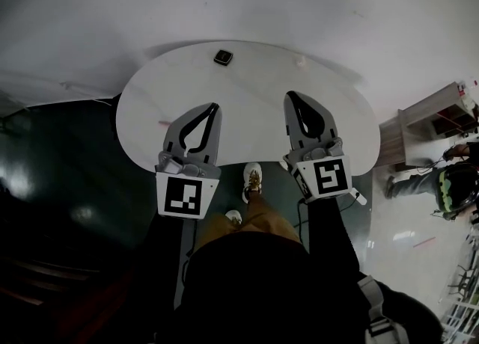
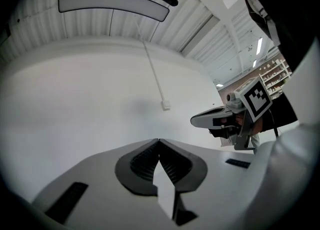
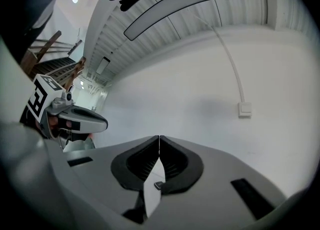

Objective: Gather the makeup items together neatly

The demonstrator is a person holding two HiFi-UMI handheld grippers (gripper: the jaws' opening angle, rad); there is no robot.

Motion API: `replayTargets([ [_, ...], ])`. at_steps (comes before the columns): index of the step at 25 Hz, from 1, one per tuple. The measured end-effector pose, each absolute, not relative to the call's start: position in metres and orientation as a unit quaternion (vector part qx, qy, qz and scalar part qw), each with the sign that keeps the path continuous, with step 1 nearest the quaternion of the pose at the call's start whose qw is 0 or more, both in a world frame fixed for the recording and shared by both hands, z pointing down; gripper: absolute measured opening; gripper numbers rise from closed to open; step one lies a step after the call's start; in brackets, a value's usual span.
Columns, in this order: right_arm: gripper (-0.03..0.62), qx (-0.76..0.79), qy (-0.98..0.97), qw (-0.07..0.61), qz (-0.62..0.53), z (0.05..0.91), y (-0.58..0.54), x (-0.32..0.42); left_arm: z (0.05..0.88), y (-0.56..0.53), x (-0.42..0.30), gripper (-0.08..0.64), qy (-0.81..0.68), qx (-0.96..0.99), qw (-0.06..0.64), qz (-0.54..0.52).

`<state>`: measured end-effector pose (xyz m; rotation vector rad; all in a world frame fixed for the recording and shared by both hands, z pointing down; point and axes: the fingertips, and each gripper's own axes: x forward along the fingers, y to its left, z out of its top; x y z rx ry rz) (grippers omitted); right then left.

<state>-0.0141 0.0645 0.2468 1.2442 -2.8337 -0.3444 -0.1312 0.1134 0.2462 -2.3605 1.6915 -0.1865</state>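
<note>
A white rounded table (image 1: pixel 247 103) lies below me. At its far edge sits a small dark square makeup case (image 1: pixel 222 57), and a small pale item (image 1: pixel 301 60) lies to its right. My left gripper (image 1: pixel 215 106) and right gripper (image 1: pixel 290 96) hover side by side over the table's near half, both shut and empty. Both gripper views look up at a white wall. In the left gripper view the jaws (image 2: pixel 159 140) meet at the tips, with the right gripper (image 2: pixel 220 119) beside them. The right gripper view shows its closed tips (image 3: pixel 159 137) and the left gripper (image 3: pixel 75 119).
My shoes (image 1: pixel 253 178) stand at the table's near edge. A wooden shelf unit (image 1: pixel 426 122) and another person (image 1: pixel 449 185) are off to the right. A wall switch (image 3: pixel 244 108) with a cable duct and a long ceiling lamp (image 2: pixel 112 3) show above.
</note>
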Motion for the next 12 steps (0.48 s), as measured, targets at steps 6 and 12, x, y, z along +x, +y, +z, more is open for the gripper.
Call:
replayTargets([
  [6, 0.026, 0.386, -0.917, 0.008, -0.104, 0.258, 0.021, -0.018, 0.254, 0.066, -0.126, 0.017, 0.574, -0.810, 0.101, -0.056],
  [12, 0.026, 0.368, -0.926, -0.012, -0.078, 0.259, -0.036, -0.025, 0.256, 0.008, -0.126, 0.017, 0.580, -0.803, 0.105, -0.086],
])
